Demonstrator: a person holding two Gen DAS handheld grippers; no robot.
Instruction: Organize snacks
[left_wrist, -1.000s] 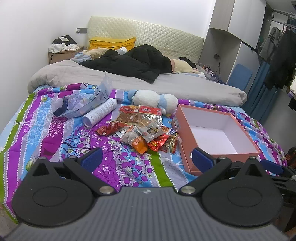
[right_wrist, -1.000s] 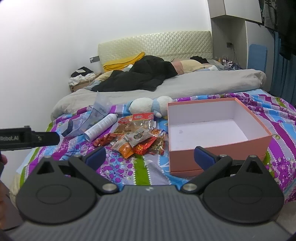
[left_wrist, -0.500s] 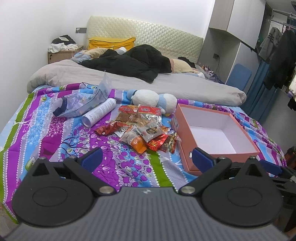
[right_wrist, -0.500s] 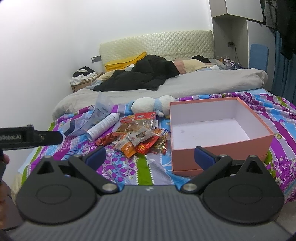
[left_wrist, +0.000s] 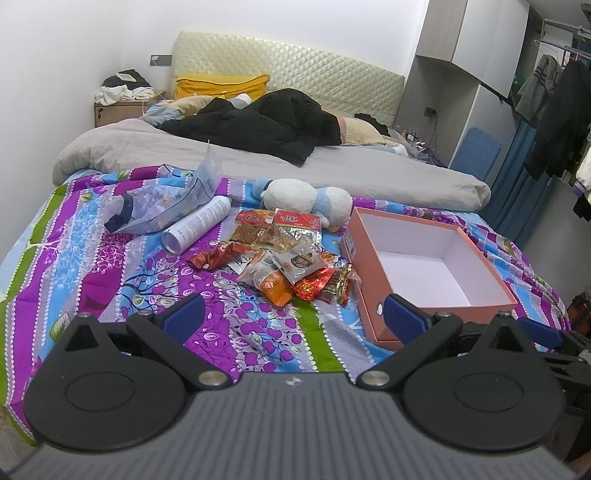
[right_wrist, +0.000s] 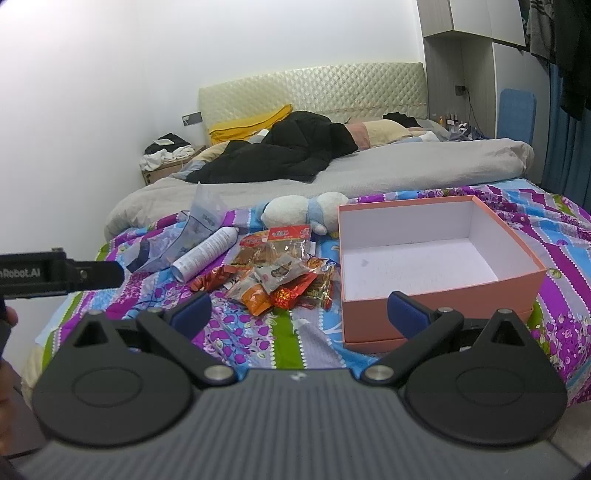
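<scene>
Snack pile (left_wrist: 284, 266) lies ahead of left gripper (left_wrist: 293, 314), just left of empty box (left_wrist: 491, 273). Right gripper (right_wrist: 299, 312) faces box. Both jaws spread wide, holding nothing.

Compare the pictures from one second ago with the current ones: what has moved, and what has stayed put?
Very little. Both cameras drift slightly; nothing was gripped or released. The left gripper and right gripper stay open and empty. The snack packets, pink box, spray can and plush toy lie unmoved.

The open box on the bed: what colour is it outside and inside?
The box is salmon pink outside, white inside; the right wrist view shows it best.
</scene>
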